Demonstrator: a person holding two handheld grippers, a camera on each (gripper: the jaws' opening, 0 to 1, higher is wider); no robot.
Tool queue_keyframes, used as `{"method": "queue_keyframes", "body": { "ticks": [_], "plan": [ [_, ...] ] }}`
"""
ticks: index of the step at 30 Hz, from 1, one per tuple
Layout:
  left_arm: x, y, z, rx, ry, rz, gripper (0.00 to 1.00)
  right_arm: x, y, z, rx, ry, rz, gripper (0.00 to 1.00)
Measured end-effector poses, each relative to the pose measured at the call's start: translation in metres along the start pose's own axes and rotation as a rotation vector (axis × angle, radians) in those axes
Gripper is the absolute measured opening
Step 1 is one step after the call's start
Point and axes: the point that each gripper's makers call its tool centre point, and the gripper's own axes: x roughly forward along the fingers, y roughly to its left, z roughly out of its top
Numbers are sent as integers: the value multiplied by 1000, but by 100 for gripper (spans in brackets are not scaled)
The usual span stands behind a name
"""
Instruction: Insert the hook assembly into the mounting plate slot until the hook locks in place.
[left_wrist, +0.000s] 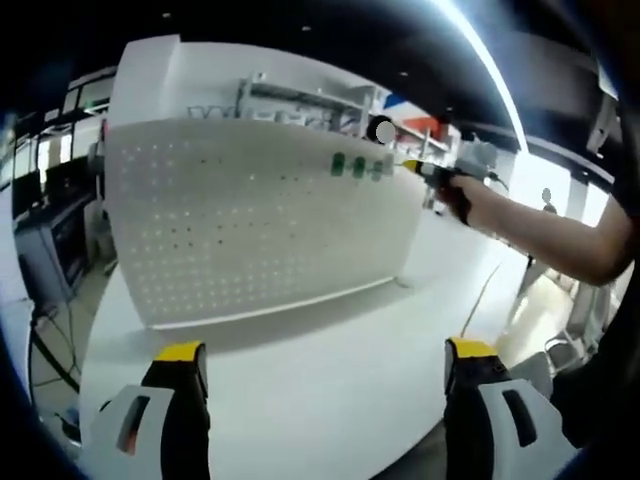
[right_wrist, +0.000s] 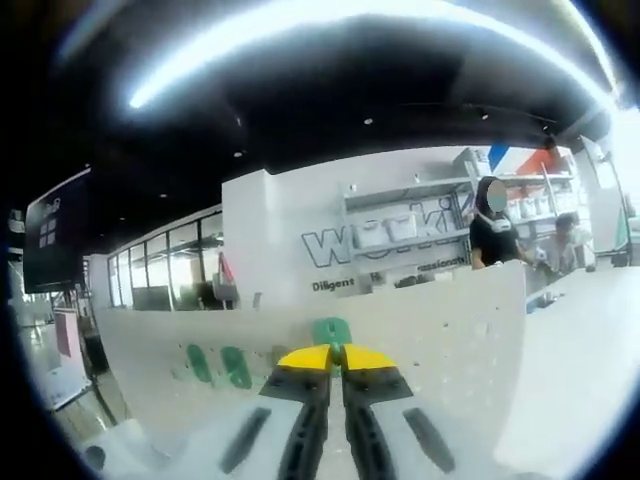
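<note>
A white pegboard mounting plate (left_wrist: 250, 230) stands upright on the white table (left_wrist: 330, 400). Three green hooks sit near its upper right edge; the nearest to the right gripper is the green hook (left_wrist: 377, 168). In the left gripper view my right gripper (left_wrist: 412, 168), held by a person's hand (left_wrist: 455, 195), meets that hook at the board. My left gripper (left_wrist: 325, 350) hangs open low over the table, far from the board. In the right gripper view my right gripper (right_wrist: 335, 357) is shut, with the green hook (right_wrist: 330, 330) sticking out past its tips against the plate (right_wrist: 450, 340). Two other green hooks (right_wrist: 218, 365) sit to the left.
The table's edge runs along the right of the left gripper view, with floor and chairs beyond. Shelving (left_wrist: 310, 100) stands behind the board. Two people (right_wrist: 495, 235) stand at a counter in the background of the right gripper view.
</note>
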Motion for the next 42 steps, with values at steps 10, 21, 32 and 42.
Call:
{"method": "queue_keyframes", "body": {
  "ticks": [10, 21, 32, 42],
  "plan": [
    [-4, 9, -4, -19, 7, 24, 98, 1, -2, -3, -5, -45, 7, 1],
    [0, 12, -6, -22, 14, 26, 96, -2, 0, -9, -3, -102, 7, 1],
    [1, 13, -10, -26, 28, 30, 97, -3, 0, -16, -7, -112, 4, 1],
    [1, 15, -11, -17, 36, 32, 96, 0, 3, -18, -56, -87, -11, 1]
  ]
}}
